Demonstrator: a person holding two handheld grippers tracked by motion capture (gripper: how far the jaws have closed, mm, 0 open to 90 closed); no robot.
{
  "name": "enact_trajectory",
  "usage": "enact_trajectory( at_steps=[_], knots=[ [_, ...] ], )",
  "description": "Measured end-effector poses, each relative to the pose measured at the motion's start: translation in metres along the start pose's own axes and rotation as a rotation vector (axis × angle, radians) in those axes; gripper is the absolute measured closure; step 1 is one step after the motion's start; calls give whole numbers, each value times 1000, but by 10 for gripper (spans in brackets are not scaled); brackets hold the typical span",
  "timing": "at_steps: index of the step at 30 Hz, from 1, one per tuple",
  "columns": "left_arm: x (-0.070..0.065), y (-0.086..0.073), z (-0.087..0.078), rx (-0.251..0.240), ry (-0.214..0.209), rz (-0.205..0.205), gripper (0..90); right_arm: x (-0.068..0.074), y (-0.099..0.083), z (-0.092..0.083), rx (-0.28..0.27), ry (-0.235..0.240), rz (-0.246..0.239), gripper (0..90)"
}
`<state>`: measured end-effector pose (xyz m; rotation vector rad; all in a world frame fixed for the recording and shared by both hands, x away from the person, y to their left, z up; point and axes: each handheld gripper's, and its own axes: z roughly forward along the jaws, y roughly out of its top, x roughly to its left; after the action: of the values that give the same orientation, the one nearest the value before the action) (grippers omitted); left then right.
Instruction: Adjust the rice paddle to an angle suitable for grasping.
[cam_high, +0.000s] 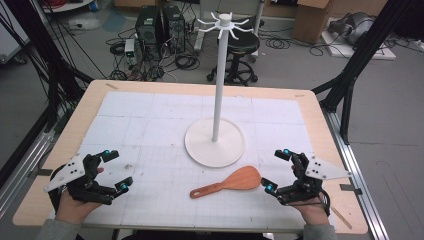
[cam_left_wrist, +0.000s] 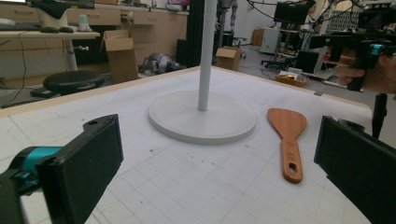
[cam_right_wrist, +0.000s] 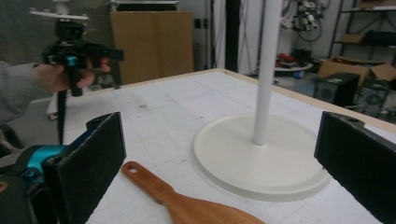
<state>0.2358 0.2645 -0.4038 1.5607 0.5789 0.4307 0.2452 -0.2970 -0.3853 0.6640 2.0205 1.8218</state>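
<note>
A wooden spatula (cam_high: 227, 182) lies flat on the white gridded mat near the front edge, blade to the right, its handle with a hole pointing left. It also lies in the left gripper view (cam_left_wrist: 288, 135) and low in the right gripper view (cam_right_wrist: 187, 205). Behind it stands a white hook stand (cam_high: 216, 100) on a round base (cam_left_wrist: 201, 116) (cam_right_wrist: 261, 158). My left gripper (cam_high: 116, 171) hovers at the front left, jaws wide apart and empty. My right gripper (cam_high: 276, 171) is held just right of the spatula's blade, open, with nothing between its pads.
The mat covers a wooden table (cam_high: 320, 120). Beyond the far edge are a black stool (cam_high: 242, 50), computer towers (cam_high: 160, 22) and floor cables. Dark frame struts rise at the left (cam_high: 50, 75) and right (cam_high: 360, 55) table sides.
</note>
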Motion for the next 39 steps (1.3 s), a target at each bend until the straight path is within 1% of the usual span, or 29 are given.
enact_trajectory(
  at_steps=[3, 4, 6, 7, 8, 9, 11, 14, 16, 17, 19, 20, 21, 22, 23, 24, 25, 26, 27, 28, 29, 31, 32, 33, 35, 36, 39],
  knots=[
    [0, 0, 0, 7, 1, -2, 17, -1, 0, 2, 4, -37, 34, 3],
    [0, -1, 0, 8, 1, -2, 17, -1, 1, 3, 2, -38, 46, 3],
    [0, -1, 0, 11, 1, 0, 17, -1, 1, 3, -2, -35, 43, 3],
    [0, -1, 0, 12, 2, 1, 17, -1, 1, 3, -3, -31, 40, 3],
    [0, -1, 0, 13, 0, 2, 17, 0, 1, 3, 1, -13, 28, 3],
    [0, -1, 0, 14, 0, -1, 17, 0, 1, 4, 1, -9, 15, 3],
    [0, -1, 0, 15, 0, -1, 17, 1, 2, 5, 7, 9, 19, 4],
    [0, -1, 1, 17, 0, 1, 17, 1, 2, 8, 21, 29, 4, 6],
    [0, -2, 1, 21, 2, 6, 17, 3, 2, 11, 31, 45, -19, 49],
    [0, -2, 1, 18, 2, 3, 17, 4, 2, 13, 35, 49, -32, 50],
    [0, -2, 0, 17, 3, 1, 17, 5, 1, 18, 51, 62, -31, 60],
    [0, -2, 0, 17, 3, 1, 17, 4, 0, 21, 60, 75, -35, 100],
    [0, -2, 0, 18, 4, -1, 17, 4, -1, 24, 75, 89, -30, 168],
    [0, -2, 0, 18, 5, -1, 17, 3, -1, 26, 87, 102, -34, 175],
    [0, -2, 0, 22, 2, 1, 17, 3, -2, 29, 99, 108, -29, 201],
    [0, -2, 1, 22, 1, 0, 17, 2, -2, 32, 112, 120, -11, 260],
    [0, -2, 1, 23, 1, 0, 17, 1, -3, 35, 119, 133, -10, 301],
    [0, -2, 1, 23, 0, 1, 17, 1, -3, 37, 123, 132, -18, 328],
    [0, -2, 1, 23, 0, 1, 17, 1, -3, 37, 123, 132, -18, 328],
    [-1, -3, 1, 23, 0, 0, 17, 2, -2, 41, 134, 144, -14, 400],
    [-1, -3, 1, 23, 0, 0, 17, 2, -2, 42, 139, 147, -15, 436],
    [-1, -3, 0, 23, 2, -3, 17, 4, -2, 45, 140, 149, -31, 497],
    [-1, -3, 0, 23, 2, -3, 17, 4, -2, 45, 140, 149, -31, 497],
    [-1, -3, 0, 23, 2, -5, 17, 5, -2, 46, 143, 147, -34, 550],
    [-1, -4, 0, 28, 1, -4, 17, 6, -1, 48, 136, 137, -58, 636],
    [-1, -4, 0, 28, 0, -3, 17, 6, 0, 49, 131, 140, -66, 728],
    [-2, -4, 0, 27, -1, 2, 18, 6, 1, 52, 127, 139, -68, 825]
  ],
)
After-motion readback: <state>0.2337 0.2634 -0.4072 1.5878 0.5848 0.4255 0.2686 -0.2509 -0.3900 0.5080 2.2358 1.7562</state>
